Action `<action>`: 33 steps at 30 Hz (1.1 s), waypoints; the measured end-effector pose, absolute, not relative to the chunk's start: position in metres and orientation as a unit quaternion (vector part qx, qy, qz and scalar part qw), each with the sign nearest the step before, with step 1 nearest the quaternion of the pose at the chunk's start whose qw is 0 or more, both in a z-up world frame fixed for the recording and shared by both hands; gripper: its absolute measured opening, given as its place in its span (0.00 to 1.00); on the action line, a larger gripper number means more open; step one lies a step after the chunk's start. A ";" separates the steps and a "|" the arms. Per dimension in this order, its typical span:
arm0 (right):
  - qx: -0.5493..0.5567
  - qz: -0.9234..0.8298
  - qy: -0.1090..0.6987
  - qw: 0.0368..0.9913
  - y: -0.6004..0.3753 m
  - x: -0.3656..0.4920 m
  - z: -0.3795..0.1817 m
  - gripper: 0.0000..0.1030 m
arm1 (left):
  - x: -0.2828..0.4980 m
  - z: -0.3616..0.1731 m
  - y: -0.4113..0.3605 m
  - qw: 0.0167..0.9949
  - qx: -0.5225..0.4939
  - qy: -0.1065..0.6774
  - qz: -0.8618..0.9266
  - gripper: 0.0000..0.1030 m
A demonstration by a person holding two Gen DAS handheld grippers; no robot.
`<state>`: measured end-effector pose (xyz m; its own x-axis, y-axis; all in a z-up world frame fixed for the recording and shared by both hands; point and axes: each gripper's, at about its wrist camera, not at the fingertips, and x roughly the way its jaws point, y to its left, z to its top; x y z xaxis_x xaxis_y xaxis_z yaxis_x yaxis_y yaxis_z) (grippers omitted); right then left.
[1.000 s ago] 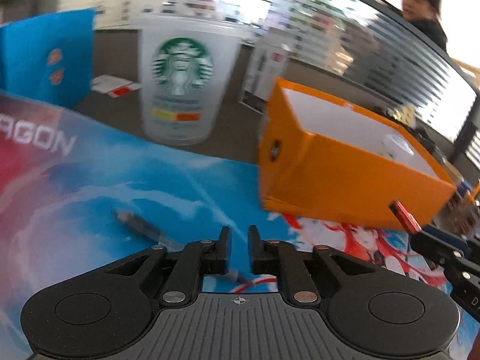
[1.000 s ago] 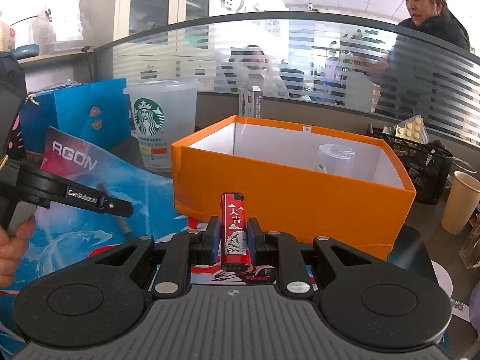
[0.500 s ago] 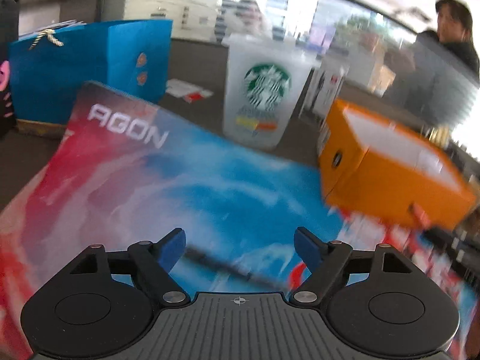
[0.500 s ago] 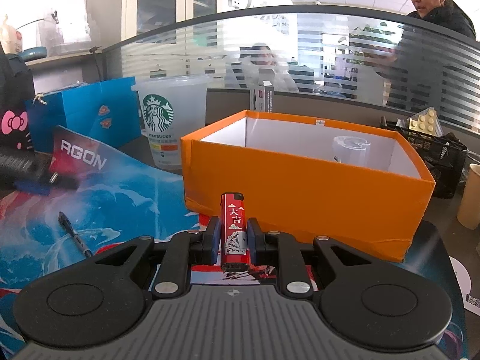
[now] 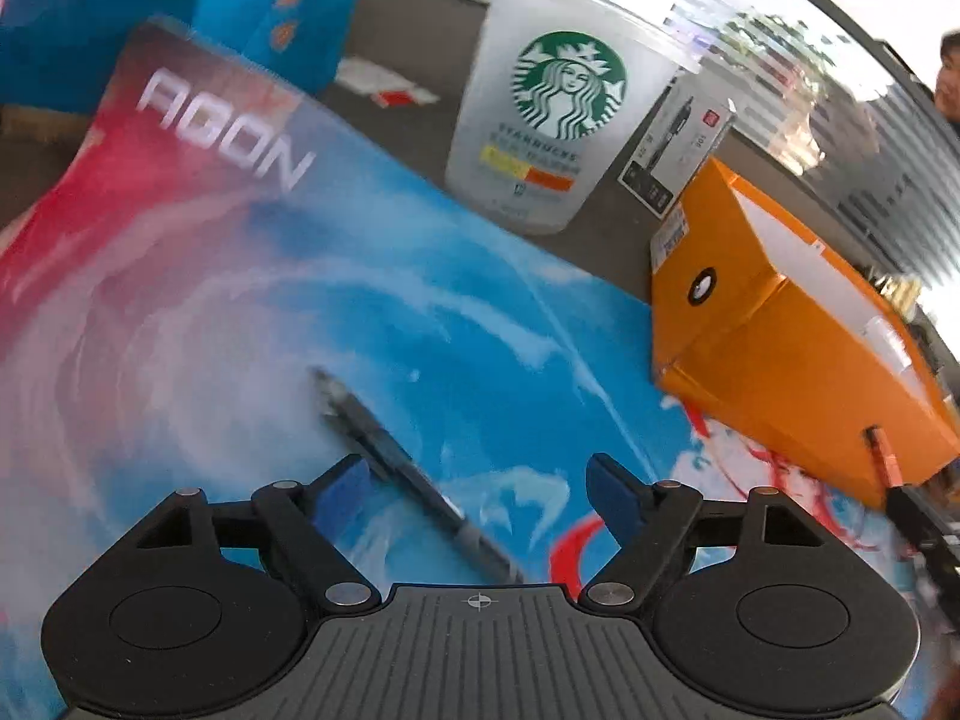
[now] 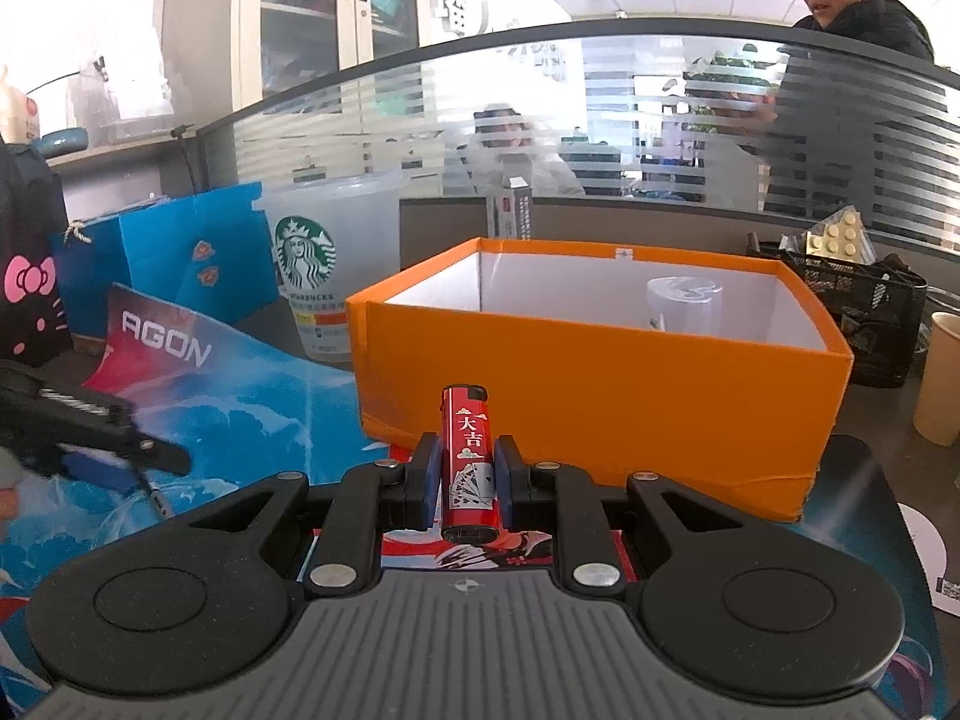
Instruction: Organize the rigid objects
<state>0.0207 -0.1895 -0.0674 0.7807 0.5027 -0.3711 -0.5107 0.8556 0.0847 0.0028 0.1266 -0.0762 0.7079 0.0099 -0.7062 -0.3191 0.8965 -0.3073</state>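
Pen (image 5: 414,474) first: it lies on the mat (image 5: 252,300), slanting between the spread jaws of my left gripper (image 5: 480,483), touched by neither pad. A second ago those jaws were pinched shut above it; now they stand wide and straddle its barrel, so I judge the pickup is set up and closing comes next. My right gripper (image 6: 465,483) is clenched on the red lighter (image 6: 468,462), upright between the pads exactly as a second ago, poised just in front of the orange box (image 6: 600,414). The box already holds a clear item I cannot make out. Behind the mat stands a Starbucks cup (image 5: 552,120). Both things look bound for the box.
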 end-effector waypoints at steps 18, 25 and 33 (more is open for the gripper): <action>-0.002 0.262 0.193 0.946 -0.194 0.022 -0.068 0.17 | 0.015 -0.082 0.084 0.935 -0.032 0.345 0.075 0.11; -0.008 0.260 0.182 0.948 -0.193 0.019 -0.062 0.17 | 0.012 -0.069 0.077 0.941 -0.039 0.331 0.057 0.11; -0.022 0.255 0.167 0.952 -0.189 0.010 -0.049 0.17 | 0.003 -0.040 0.058 0.957 -0.028 0.287 0.022 0.11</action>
